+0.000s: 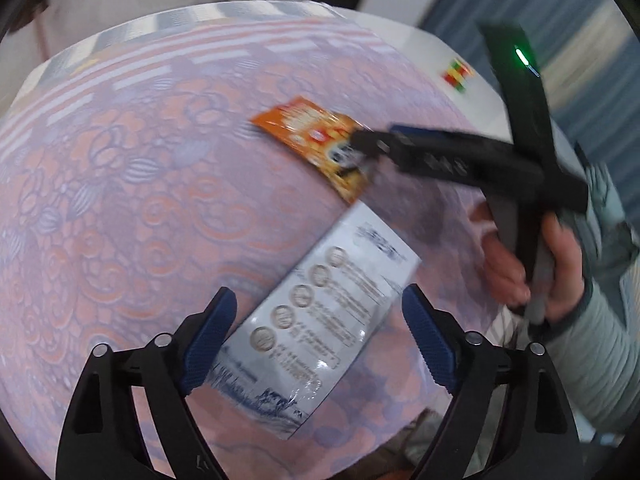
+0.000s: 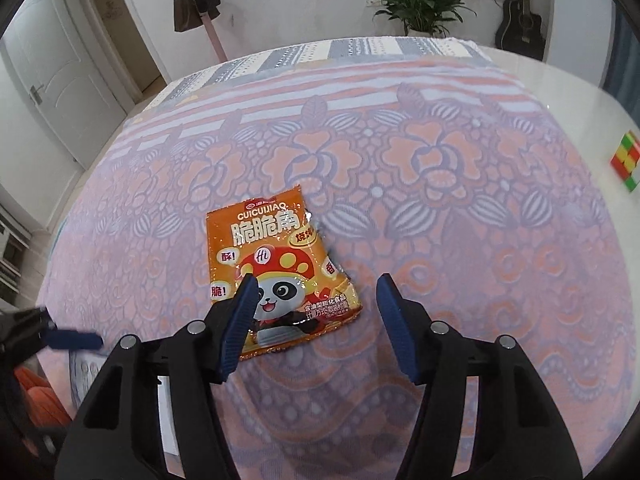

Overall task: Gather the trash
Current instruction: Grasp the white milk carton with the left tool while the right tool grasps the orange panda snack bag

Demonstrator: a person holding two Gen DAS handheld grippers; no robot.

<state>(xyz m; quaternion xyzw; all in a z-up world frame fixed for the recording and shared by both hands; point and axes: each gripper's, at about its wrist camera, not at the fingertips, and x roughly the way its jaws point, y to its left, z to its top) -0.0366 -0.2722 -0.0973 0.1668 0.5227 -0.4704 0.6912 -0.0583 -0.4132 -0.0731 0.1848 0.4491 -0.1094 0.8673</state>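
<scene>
Left wrist view: the left tool [image 1: 318, 320] is held released over a white wrapper [image 1: 316, 320], while the right tool [image 2: 314, 300], also released, is poised over an orange snack packet [image 2: 276, 276] at its 11 o'clock, both lying on the patterned cloth [image 2: 440, 240].

Your left wrist camera looked steeply down, close over the patterned bedspread [image 1: 120, 200]; your right wrist camera faced down likewise, nearby; both views shared the orange snack wrapper [image 2: 276, 276] and the coloured cube [image 2: 626, 160].
</scene>
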